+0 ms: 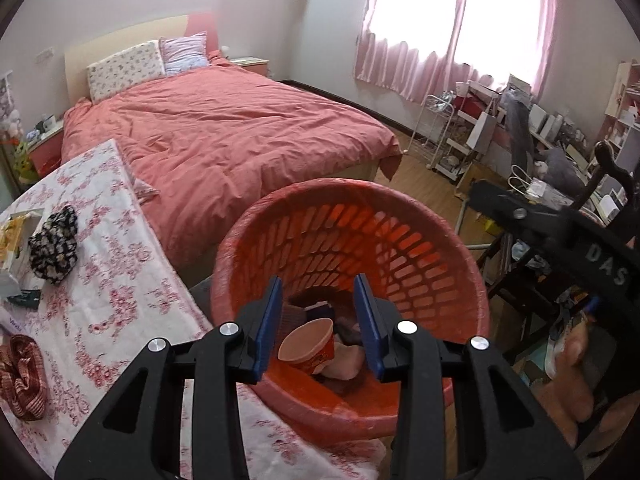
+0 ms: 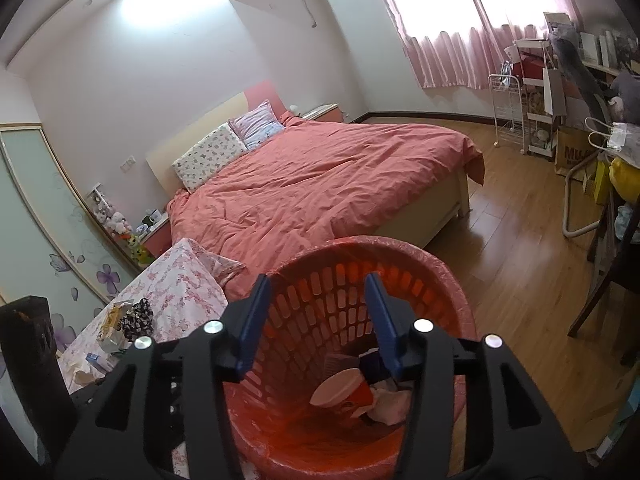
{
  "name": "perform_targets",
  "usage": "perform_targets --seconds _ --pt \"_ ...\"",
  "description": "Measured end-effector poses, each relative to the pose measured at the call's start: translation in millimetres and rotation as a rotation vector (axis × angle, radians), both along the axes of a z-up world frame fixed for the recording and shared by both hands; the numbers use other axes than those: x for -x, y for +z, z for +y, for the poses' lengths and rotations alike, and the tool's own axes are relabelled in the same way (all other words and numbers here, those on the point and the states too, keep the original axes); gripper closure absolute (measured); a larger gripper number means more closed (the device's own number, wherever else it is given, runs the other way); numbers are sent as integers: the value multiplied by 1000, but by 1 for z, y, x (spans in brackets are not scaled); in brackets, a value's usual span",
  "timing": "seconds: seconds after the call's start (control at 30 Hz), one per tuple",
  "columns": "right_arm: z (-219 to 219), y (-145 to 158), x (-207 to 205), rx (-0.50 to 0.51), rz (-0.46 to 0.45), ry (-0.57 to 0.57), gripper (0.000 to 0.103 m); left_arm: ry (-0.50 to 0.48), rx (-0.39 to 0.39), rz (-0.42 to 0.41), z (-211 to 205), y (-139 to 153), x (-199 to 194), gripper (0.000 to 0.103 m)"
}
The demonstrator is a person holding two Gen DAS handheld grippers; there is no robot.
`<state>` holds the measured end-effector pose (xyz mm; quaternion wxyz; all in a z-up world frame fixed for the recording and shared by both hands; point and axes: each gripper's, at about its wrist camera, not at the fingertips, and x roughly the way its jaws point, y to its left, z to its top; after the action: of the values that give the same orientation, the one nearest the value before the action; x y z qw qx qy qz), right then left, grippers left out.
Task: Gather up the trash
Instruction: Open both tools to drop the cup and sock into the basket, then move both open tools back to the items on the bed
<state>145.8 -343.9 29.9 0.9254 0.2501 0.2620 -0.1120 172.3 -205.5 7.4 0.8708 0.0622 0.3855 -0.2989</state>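
Trash sits in the red basket [image 1: 420, 240] right below our spread, empty left gripper [image 1: 320, 324] and right gripper [image 2: 316, 320], paper cup [image 1: 308, 346] between and beyond the fingers, likely because we hover there for dropping.

Home bedroom: made bed [image 2: 320, 176], pillows [image 2: 208, 160], pink curtains [image 2: 444, 56].

One red basket [image 1: 420, 216]; one paper cup [image 1: 308, 346] inside it; one bed [image 1: 224, 136]; two pillows [image 1: 128, 66]; two grippers [image 1: 318, 320].
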Motion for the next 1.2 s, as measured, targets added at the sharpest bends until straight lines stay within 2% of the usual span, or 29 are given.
perform_targets --seconds 0.03,0.1,0.3,0.57,0.8,1.03,1.2 --pt "1 1 2 6 1 -3 51 7 -2 -2 3 0 0 58" --pt "4 3 3 15 4 -6 49 31 -9 -19 12 2 1 52" --pt "24 11 5 59 9 13 43 108 -34 -60 57 9 0 45" --pt "80 18 -5 107 22 116 39 292 -65 -103 142 17 -1 37" --pt "158 19 -22 156 48 263 37 472 -103 -127 225 16 5 26" --pt "257 10 -41 238 79 433 29 682 -158 -132 305 12 12 15" --pt "320 -1 -57 278 95 529 29 775 -190 -129 355 6 20 15"
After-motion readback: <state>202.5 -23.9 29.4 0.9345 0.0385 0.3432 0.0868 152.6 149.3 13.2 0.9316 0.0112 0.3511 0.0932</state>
